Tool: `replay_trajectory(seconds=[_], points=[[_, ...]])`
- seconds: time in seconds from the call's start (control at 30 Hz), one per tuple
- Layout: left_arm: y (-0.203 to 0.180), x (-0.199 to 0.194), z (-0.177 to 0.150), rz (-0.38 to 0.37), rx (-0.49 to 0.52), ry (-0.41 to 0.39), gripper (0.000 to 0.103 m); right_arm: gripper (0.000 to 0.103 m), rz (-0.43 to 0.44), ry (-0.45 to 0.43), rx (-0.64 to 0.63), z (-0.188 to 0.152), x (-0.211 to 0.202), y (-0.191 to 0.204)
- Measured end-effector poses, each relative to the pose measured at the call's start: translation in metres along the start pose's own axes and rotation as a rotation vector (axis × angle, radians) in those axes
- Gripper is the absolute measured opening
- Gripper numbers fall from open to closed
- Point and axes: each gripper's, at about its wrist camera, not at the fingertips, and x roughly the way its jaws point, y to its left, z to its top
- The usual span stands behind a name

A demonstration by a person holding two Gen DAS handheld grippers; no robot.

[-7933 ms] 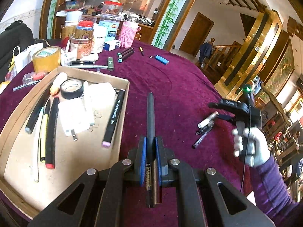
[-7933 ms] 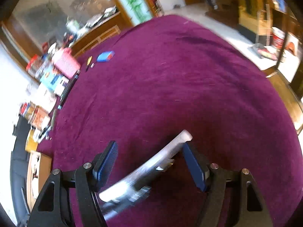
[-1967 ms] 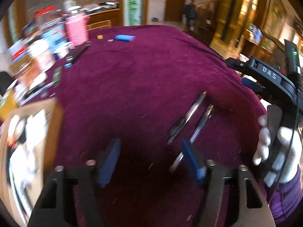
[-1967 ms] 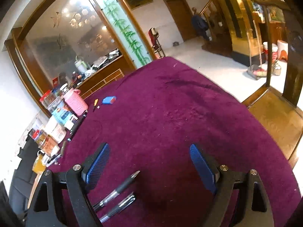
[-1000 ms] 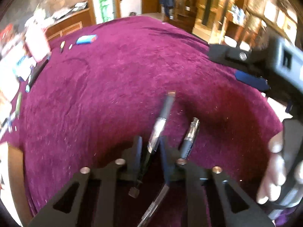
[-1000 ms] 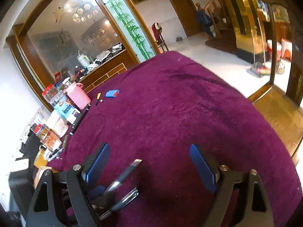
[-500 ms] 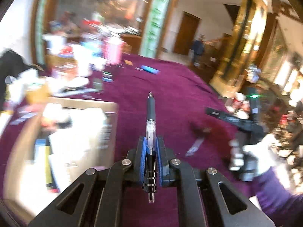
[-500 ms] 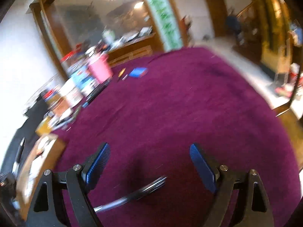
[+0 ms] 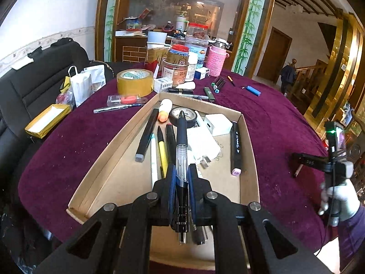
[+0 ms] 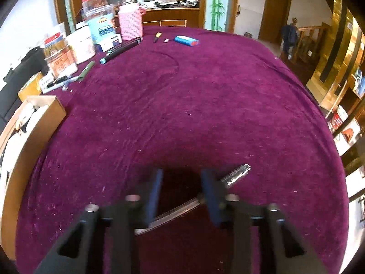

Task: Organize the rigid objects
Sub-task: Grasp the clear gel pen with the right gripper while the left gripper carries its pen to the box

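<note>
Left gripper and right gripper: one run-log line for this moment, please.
left gripper: shut on pen, over cardboard box | right gripper: open, straddling clear pen on tablecloth

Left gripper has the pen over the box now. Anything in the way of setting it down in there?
No barrier: the left gripper holds the pen above the open cardboard box. But markers and a tape roll lie directly beneath; bare floor shows left of them.

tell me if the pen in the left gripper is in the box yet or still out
Still out: the pen is clamped in the left gripper, held above the cardboard box, not lying in it.
</note>
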Motion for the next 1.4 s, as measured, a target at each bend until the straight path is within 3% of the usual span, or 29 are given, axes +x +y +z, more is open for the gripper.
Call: replay_trajectory(seconds=[0.07,0.23,0.3,0.43,0.5,0.63,0.7,0.83,0.9,0.93,0.97,1.1,1.33,1.4], points=[[0.007,-0.004,-0.004,-0.005,-0.012,0.0,0.011,0.002,0.047,0.005,0.02,-0.002,-0.002,-0.005],[0.023,0.01,-0.006,-0.05,-0.076,0.047,0.011,0.001,0.215,0.005,0.13,-0.008,-0.011,-0.026],[0.026,0.017,-0.007,-0.072,-0.101,0.067,0.011,0.001,0.322,-0.008,0.183,-0.01,-0.021,-0.028],[0.028,0.024,-0.009,-0.092,-0.135,0.09,0.011,0.001,0.407,-0.037,0.169,-0.003,-0.038,-0.014],[0.027,0.022,-0.009,-0.093,-0.135,0.09,0.011,0.002,0.396,-0.015,0.141,0.0,-0.038,-0.007],[0.02,0.019,-0.009,-0.092,-0.115,0.076,0.011,0.002,0.262,0.048,0.205,-0.008,-0.031,-0.014],[0.016,0.02,-0.009,-0.105,-0.105,0.073,0.011,0.003,0.257,0.096,0.263,-0.016,-0.023,-0.022],[0.01,0.021,-0.01,-0.13,-0.09,0.074,0.011,0.004,0.261,0.108,0.328,-0.013,-0.017,-0.027],[0.01,0.021,-0.011,-0.136,-0.095,0.075,0.011,0.024,0.258,0.119,0.339,-0.007,-0.011,-0.023],[0.012,0.02,-0.011,-0.139,-0.1,0.075,0.011,0.041,0.262,0.132,0.351,-0.004,-0.006,-0.022],[0.013,0.019,-0.011,-0.14,-0.103,0.073,0.011,0.049,0.289,0.122,0.378,-0.003,-0.006,-0.022],[0.02,0.012,-0.009,-0.142,-0.114,0.051,0.011,0.053,0.259,0.072,0.39,-0.002,-0.018,-0.026],[0.02,0.019,-0.009,-0.168,-0.115,0.053,0.011,0.054,0.165,0.125,0.397,0.005,-0.005,-0.028],[0.019,0.021,-0.011,-0.172,-0.109,0.061,0.011,0.049,0.119,0.095,0.343,0.015,0.004,-0.016]])
